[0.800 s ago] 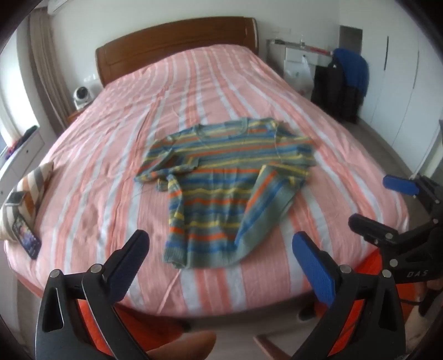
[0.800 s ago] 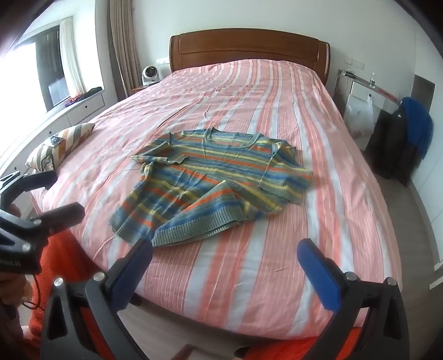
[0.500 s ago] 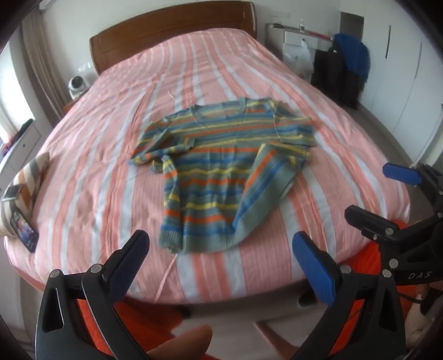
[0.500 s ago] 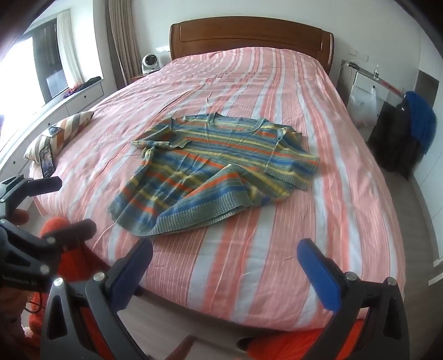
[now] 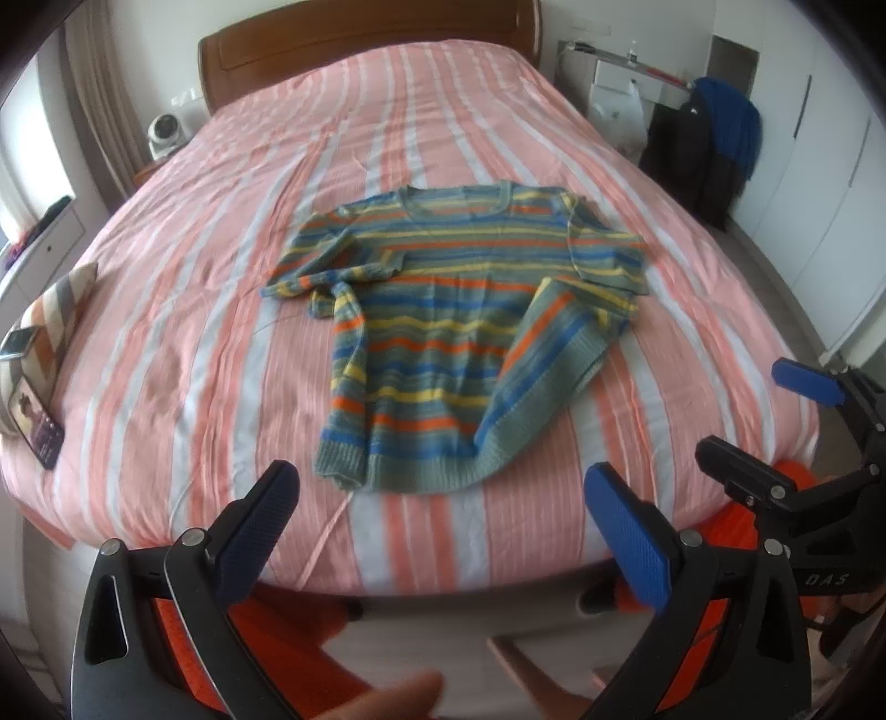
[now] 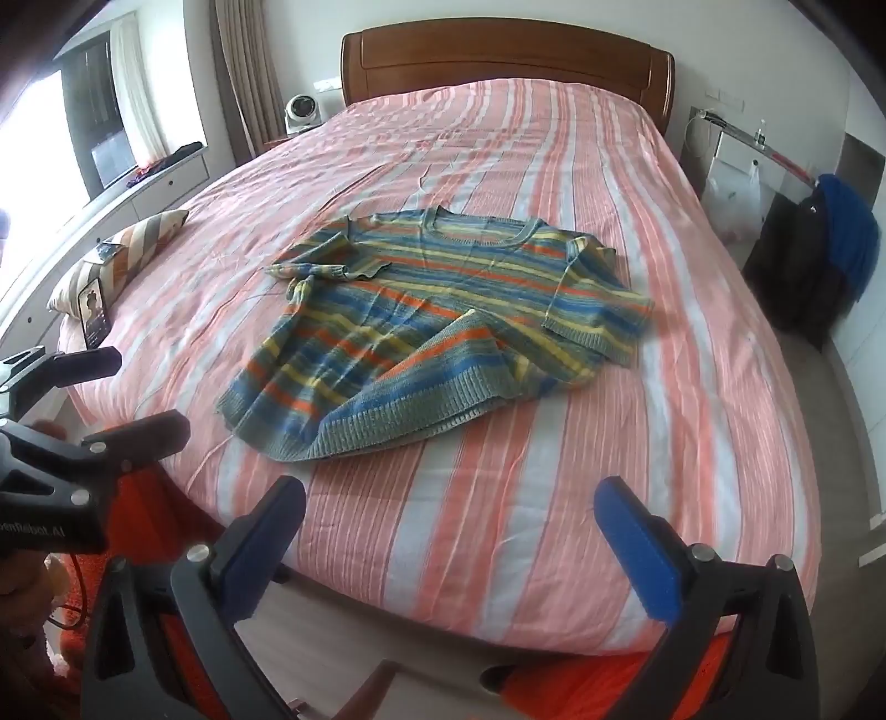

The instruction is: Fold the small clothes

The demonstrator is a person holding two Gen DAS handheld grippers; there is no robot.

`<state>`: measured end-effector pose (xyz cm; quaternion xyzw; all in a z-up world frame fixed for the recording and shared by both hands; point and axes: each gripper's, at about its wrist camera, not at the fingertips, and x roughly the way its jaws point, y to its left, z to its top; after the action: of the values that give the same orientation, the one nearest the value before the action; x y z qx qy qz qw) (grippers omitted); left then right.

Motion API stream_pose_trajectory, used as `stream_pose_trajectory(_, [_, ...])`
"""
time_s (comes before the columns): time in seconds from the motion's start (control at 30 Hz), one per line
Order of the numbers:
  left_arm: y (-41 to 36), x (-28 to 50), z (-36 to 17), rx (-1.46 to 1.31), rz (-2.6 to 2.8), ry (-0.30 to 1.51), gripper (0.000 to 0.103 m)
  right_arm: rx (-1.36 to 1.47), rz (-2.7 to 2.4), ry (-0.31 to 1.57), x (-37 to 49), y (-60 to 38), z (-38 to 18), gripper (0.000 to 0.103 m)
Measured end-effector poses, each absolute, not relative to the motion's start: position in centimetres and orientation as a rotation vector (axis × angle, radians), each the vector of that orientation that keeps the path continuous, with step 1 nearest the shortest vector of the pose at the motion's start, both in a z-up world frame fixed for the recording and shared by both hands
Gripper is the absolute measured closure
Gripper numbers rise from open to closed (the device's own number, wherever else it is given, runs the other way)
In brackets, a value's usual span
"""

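Observation:
A small knit sweater (image 5: 443,332) with blue, yellow, orange and grey-green stripes lies on the bed, neck toward the headboard. One lower corner of it (image 6: 421,387) is flipped over the body, and the sleeve on the pillow side is bunched up. My left gripper (image 5: 439,477) hangs open over the foot edge of the bed, just short of the hem, with nothing between its blue pads. My right gripper (image 6: 448,490) is also open and empty at the foot edge. Each shows in the other's view: right gripper (image 5: 761,415), left gripper (image 6: 138,390).
The bed's pink and white striped sheet (image 5: 183,343) runs to a wooden headboard (image 5: 360,50). A striped pillow (image 5: 55,310) and a phone (image 5: 39,421) sit at one side edge. A chair with dark and blue clothes (image 5: 714,155) stands on the other side.
Both grippers have come slightly nearer the bed, so the sweater looks a little larger. The sweater has not moved and both pairs of jaws stay wide.

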<state>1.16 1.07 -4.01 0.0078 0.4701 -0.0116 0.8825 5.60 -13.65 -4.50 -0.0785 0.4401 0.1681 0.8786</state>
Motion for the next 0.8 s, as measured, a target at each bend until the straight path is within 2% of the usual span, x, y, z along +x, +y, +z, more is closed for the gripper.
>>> stream_pose_trajectory(0.8, [1.32, 1.07, -4.61, -0.035, -0.015, 0.988, 0.000, -0.167, 0.347, 0.926, 5.75, -13.36, -4.72, 0.000])
